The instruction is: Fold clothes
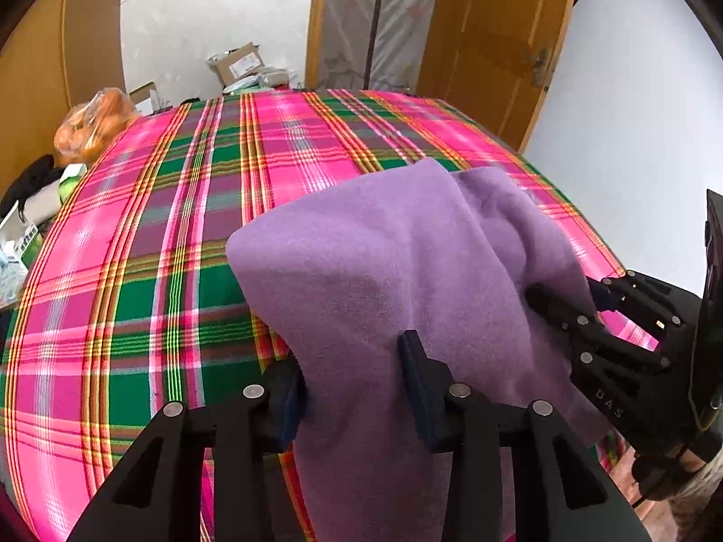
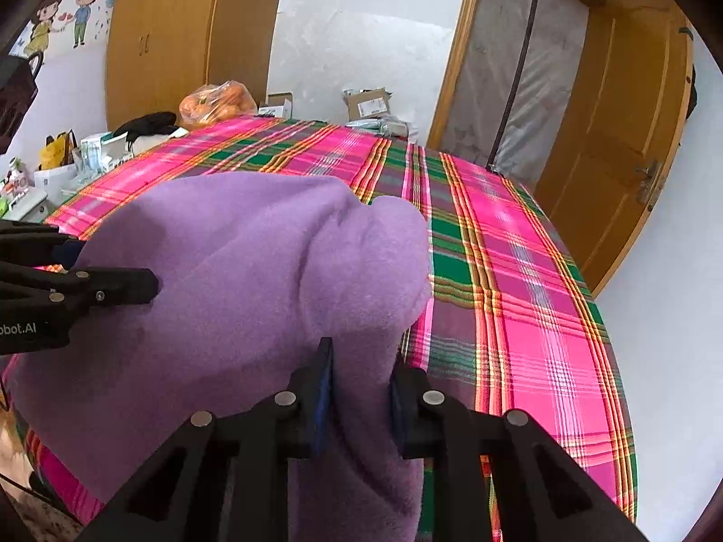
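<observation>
A: While lifted along its near edge, lies over the near part of the bed: purple fleece cloth (image 1: 384, 262), raised in a soft hump, far end resting on the plaid cover (image 2: 519, 271).

B: Held by what?

A: By both tongs. Left gripper (image 1: 350, 361) clamped on the near left part, with a thick fold of fleece filling the narrow gap between the fingers. Right gripper (image 2: 361, 361) clamped in the same manner on the near right part, with fleece pinched between the dark blue pads.

B: Visible also from the opposite camera?

A: Yes. From each wrist view, the other tool seen at the side border of the fleece, one finger on top and one underneath.

B: And around?

A: Pink and green plaid spread flat below everything, bare toward the far and right sides. Past the far left corner, a plastic bag of orange fruit (image 2: 217, 104). At the far end, near the white wall, a cardboard box (image 2: 368, 104). Far right, a wooden door (image 2: 632, 135). Far left, a wooden wardrobe (image 2: 171, 45).
</observation>
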### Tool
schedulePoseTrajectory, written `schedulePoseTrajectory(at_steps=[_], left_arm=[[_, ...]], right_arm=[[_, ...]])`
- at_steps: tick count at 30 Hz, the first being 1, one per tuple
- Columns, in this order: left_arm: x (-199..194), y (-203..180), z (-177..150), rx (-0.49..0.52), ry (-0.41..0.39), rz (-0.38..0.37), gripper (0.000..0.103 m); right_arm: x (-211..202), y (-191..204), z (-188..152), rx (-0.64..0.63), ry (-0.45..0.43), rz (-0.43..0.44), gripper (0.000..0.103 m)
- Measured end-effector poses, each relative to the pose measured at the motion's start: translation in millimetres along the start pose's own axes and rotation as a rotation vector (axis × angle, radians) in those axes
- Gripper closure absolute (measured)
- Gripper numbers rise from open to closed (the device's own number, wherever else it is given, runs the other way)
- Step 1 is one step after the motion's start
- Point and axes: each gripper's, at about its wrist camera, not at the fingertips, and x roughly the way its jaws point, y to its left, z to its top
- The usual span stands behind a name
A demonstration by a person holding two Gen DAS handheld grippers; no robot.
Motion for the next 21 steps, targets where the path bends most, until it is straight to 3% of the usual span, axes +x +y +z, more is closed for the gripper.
schedulePoseTrajectory(at_steps=[7,13,21], left_arm=[[-13,12,10,-0.032,-0.034,-0.013,0.066],[-21,41,23,-0.07,-0.063,0.025,0.067],[-12,87,38,-0.13,-0.041,0.082,0.067]], right_arm=[[-5,7,20,0.002,-0.037,0.017,0.082],[4,22,46,-0.01,-0.06,0.069,0.082],[36,48,79,-0.022,-0.051,0.137,0.082]])
